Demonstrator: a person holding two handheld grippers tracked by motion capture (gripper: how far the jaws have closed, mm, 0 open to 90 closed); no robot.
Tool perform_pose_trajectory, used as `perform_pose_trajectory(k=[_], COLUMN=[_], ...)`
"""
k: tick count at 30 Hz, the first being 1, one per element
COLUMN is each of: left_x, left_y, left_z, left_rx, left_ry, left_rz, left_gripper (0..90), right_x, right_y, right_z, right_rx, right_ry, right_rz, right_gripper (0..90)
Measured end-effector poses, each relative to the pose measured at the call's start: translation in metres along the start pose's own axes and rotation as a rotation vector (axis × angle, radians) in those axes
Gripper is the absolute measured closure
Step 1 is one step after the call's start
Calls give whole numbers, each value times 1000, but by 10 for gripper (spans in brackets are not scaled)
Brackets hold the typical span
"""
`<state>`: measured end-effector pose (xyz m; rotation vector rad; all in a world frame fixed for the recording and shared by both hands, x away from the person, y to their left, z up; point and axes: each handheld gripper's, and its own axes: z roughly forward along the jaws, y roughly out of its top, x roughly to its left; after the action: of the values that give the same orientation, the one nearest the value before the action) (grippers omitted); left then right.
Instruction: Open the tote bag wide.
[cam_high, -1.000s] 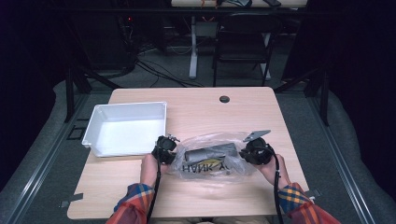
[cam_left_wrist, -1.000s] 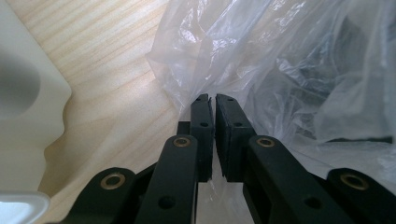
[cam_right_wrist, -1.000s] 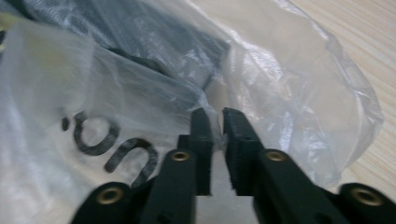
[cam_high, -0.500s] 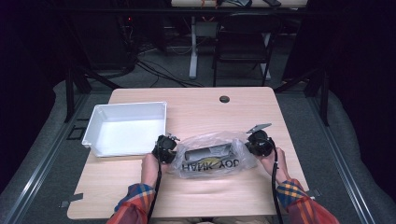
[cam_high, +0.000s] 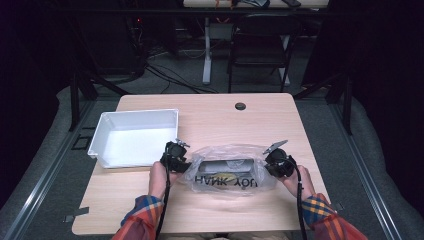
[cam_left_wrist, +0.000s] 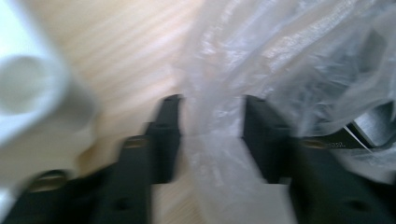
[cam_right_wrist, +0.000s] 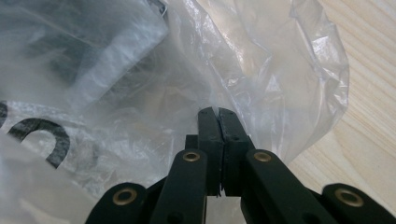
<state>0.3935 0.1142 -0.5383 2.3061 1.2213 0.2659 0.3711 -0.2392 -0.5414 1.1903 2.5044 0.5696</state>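
Clear plastic bag (cam_high: 227, 172) with black lettering lies on the counter (cam_high: 210, 120), near edge, just right of the white tray (cam_high: 135, 137); a dark object sits inside. Right tool (cam_right_wrist: 218, 112) pinched tight on the bag's film. Left tool (cam_left_wrist: 210, 116) jaws have just been opening; film runs loose between them, not pressed.

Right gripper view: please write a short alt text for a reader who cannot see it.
Two black tongs are pressed shut on a fold of a clear plastic bag with black letters. The crumpled bag lies on a light wooden table, and something dark shows through it.
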Motion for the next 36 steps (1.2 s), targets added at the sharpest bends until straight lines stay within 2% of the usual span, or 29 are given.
perform_pose_trajectory(k=[2,6,8,9,11,13,17,20,22,24,25,26,27,28,29,31,32,34,35,36], left_x=[5,13,13,11,5,-3,-16,-27,-38,-49,-52,-53,-54,-53,-52,-48,-45,-40,-38,-36], left_y=[-1,-7,-9,-8,-7,-5,-1,1,4,6,6,6,4,3,1,-3,-5,-8,-10,-10], left_z=[-11,-38,-49,-55,-63,-71,-88,-100,-105,-102,-97,-90,-81,-75,-66,-48,-40,-29,-25,-23], left_rx=[-29,-81,-115,-124,-146,-165,-217,-255,-258,-229,-219,-200,-179,-167,-158,-110,-97,-69,-67,-59], left_ry=[-2,13,-10,-11,-34,-30,-30,-51,-85,-76,-77,-69,-58,-41,-7,48,65,60,84,72], left_rz=[-23,-59,-66,-55,-41,-14,12,36,67,108,113,118,118,119,110,105,101,88,85,74], left_gripper=[467,339,327,325,322,318,294,260,223,208,209,225,284,418,484,671,719,807,830,848], right_x=[-2,-4,-5,-4,-6,-6,-7,-7,-7,-7,-7,-7,-7,-8,-9,-10,-11,-12,-14,-14], right_y=[1,1,1,0,1,1,1,0,1,1,1,1,1,0,0,0,0,0,0,0], right_z=[1,0,0,1,1,0,-1,-1,-1,-1,-1,-1,-1,-1,-2,-1,-1,0,1,2], right_rx=[17,0,-7,-21,-10,-8,-16,-23,-23,-27,-28,-29,-35,-42,-38,-59,-66,-77,-72,-72], right_ry=[5,13,18,21,24,24,29,28,30,30,28,27,28,22,23,12,13,3,5,-1], right_rz=[-7,5,9,25,13,17,18,25,17,22,22,24,24,31,29,44,51,57,57,62], right_gripper=[895,893,891,891,889,889,889,888,887,886,885,885,884,882,882,880,879,878,878,878])
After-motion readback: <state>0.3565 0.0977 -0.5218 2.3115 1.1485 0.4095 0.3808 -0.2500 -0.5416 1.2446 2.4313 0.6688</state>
